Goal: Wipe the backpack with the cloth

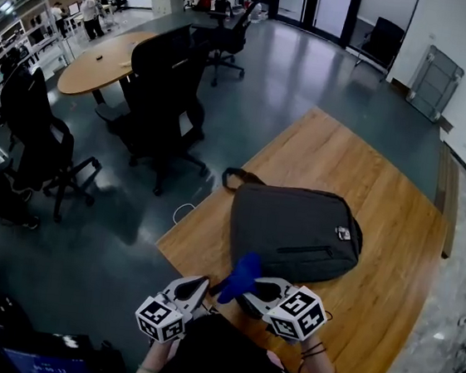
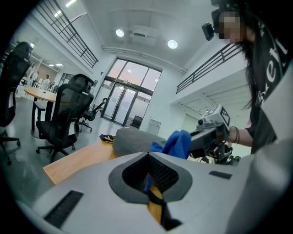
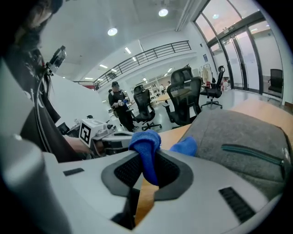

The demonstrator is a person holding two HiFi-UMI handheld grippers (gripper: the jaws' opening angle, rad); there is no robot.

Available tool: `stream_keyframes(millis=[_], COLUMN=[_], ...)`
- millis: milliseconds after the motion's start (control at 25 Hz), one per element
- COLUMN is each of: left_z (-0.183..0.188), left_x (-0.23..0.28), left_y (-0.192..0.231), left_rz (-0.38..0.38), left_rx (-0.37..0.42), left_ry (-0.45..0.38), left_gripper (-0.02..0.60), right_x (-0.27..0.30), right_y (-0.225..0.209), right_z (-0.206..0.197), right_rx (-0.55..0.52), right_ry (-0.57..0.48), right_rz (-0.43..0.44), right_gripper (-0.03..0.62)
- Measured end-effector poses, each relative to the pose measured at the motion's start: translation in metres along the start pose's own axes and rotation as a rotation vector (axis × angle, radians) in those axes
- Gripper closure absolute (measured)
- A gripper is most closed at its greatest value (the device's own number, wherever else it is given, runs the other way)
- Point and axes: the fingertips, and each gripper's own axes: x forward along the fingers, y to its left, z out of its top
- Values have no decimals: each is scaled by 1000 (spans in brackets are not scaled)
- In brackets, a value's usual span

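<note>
Right gripper (image 3: 146, 157) fingers clamp blue cloth (image 1: 244, 273) beside backpack (image 1: 295, 230), its lower end hidden; left gripper (image 2: 147, 155) fingers together, empty

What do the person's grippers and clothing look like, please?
The left gripper and right gripper are pale grey shells with black-lined jaws, each carrying a white cube of black markers. The person wears a black top with white lettering and dark bands on the right wrist.

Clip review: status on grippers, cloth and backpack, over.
Right gripper shut on cloth. Left gripper shut, blue sliver pinched. Backpack flat on table, cloth at its near edge. Nothing in the way.
</note>
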Motion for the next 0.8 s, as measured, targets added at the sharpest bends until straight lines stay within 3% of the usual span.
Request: stream_keyframes(millis=[160,400,800], left_z=[-3,-1,14], left_x=[3,7,11], left_y=[-10,-13,13], left_rz=[-38,-90,-85], left_rx=[8,23,14], left_ry=[14,30,26], left_gripper=[588,586,586], right_x=[-15,-23,2], right_y=[-23,-82,-211], right_z=[39,106,183], right_rx=[-39,-168,-270], right_ry=[-68,-99,-35], right_rz=[-38,-178,-411], right_gripper=[540,540,539])
